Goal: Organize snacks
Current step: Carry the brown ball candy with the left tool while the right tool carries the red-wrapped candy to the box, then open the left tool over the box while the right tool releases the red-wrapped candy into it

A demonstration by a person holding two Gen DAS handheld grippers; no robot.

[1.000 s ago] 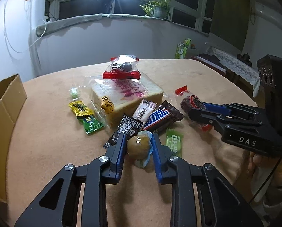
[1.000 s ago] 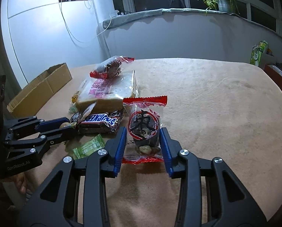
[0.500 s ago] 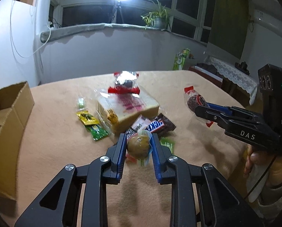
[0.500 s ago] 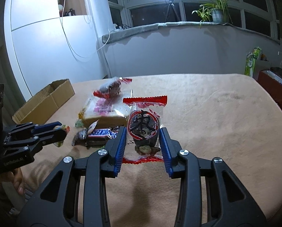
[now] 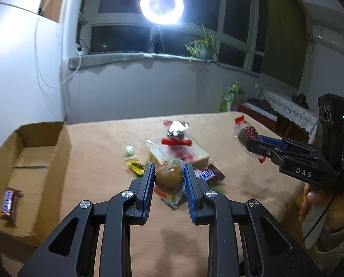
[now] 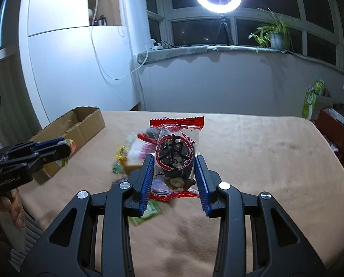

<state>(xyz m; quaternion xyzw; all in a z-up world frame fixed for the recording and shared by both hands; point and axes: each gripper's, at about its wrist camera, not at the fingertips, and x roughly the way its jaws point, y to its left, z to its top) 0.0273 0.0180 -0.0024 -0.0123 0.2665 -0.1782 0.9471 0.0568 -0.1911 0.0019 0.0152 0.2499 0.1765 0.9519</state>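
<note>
A ring light (image 5: 162,5) glares ahead above the fingers against dark windows (image 6: 248,32); the room is dim, snacks beyond the fingers motion-blurred, edges fisheye-bent and vignetted.

A round olive-brown snack (image 5: 168,179) in clear wrap edged with pale blue and red is seen between blue-lined black fingers (image 5: 147,185). A clear packet (image 6: 175,155) with red serrated ends, a red ring and black characters over dark contents is framed by blue ribbed pads (image 6: 202,180). The table (image 6: 264,161) is covered in plain beige cloth. A brown cardboard box (image 5: 33,161) is shown with a brown bar lettered in blue and white (image 5: 9,202). Small green (image 6: 146,212) and yellow (image 5: 136,166) wrappers are scattered
</note>
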